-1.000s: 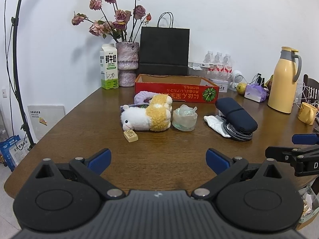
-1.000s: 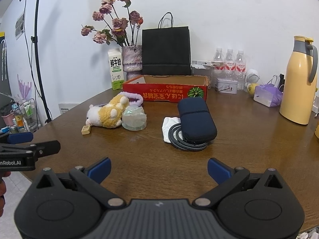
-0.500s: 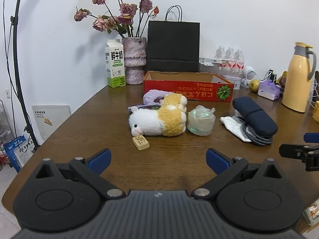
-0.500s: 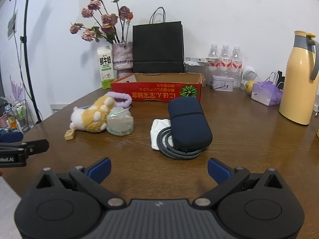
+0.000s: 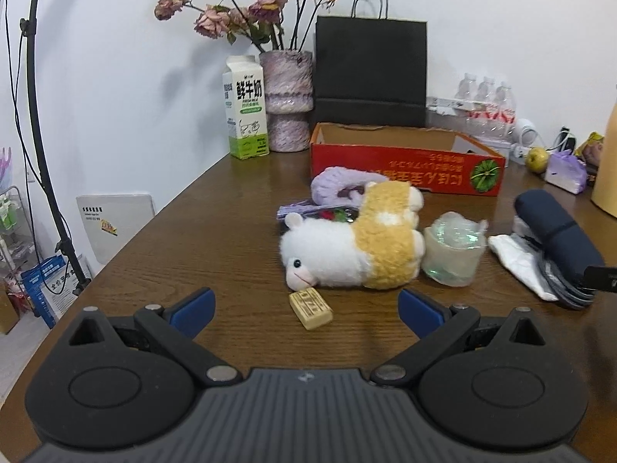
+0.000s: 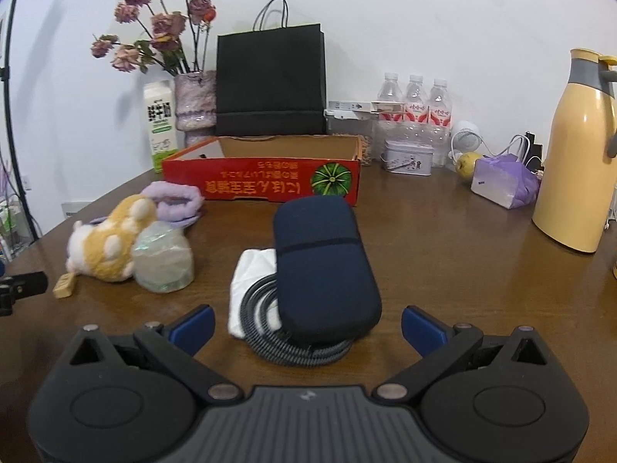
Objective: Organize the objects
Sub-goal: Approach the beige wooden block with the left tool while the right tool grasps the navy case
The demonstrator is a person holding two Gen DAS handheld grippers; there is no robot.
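On the brown table lie a white-and-yellow plush alpaca, a small tan block by its nose, a purple fuzzy band, a crinkled clear cup, a dark blue pouch on a coiled grey cable and white cloth. An open red cardboard box stands behind them. My left gripper is open, with the tan block between its blue fingertips. My right gripper is open, its fingertips either side of the pouch's near end.
At the back stand a milk carton, a vase of dried roses, a black paper bag, water bottles and a tin. A yellow thermos, a purple bag and an apple sit right.
Both grippers have moved forward over the table: the left toward the tan block and alpaca, the right toward the blue pouch. Both stay open.
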